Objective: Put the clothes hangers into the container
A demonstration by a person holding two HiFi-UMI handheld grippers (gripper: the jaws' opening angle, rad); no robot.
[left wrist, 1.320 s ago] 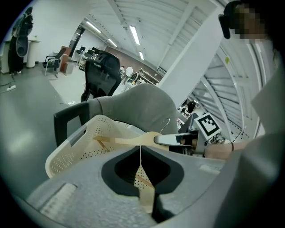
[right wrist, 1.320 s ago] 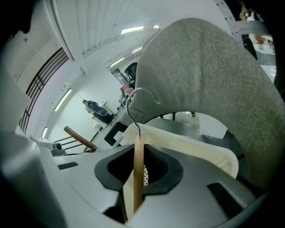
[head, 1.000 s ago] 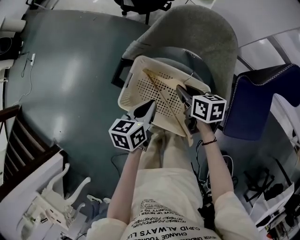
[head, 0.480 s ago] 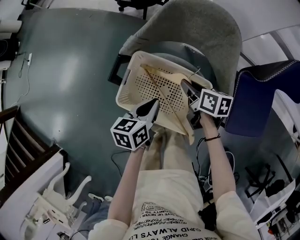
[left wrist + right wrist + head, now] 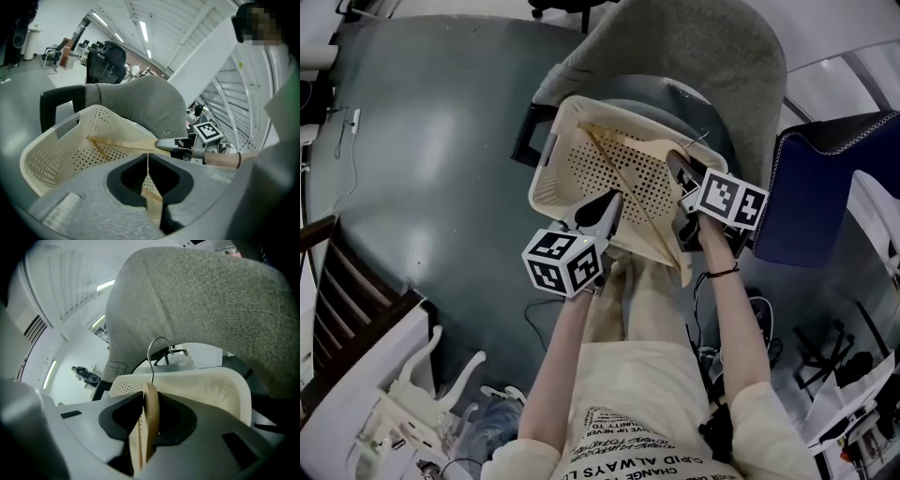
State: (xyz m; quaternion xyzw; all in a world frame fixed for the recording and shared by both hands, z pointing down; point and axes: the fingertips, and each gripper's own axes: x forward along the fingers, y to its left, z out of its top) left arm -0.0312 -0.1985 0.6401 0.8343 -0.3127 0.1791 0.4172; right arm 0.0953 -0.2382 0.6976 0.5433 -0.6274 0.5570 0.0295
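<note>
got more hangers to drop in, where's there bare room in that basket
Free: the perforated floor of the cream plastic basket, between its left wall and the slanting bar of the wooden clothes hanger. Crowded: the right side, where the right gripper grips that hanger near its hook, and the near rim, pinched by the left gripper.

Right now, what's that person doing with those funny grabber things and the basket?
A person holds a gripper in each hand over a cream plastic laundry basket sitting on a grey chair. The right gripper pinches a wooden clothes hanger just below its hook, and the hanger reaches down into the basket. Its jaws have just been opening a little. The left gripper, jaws together, is by the basket's near rim.
</note>
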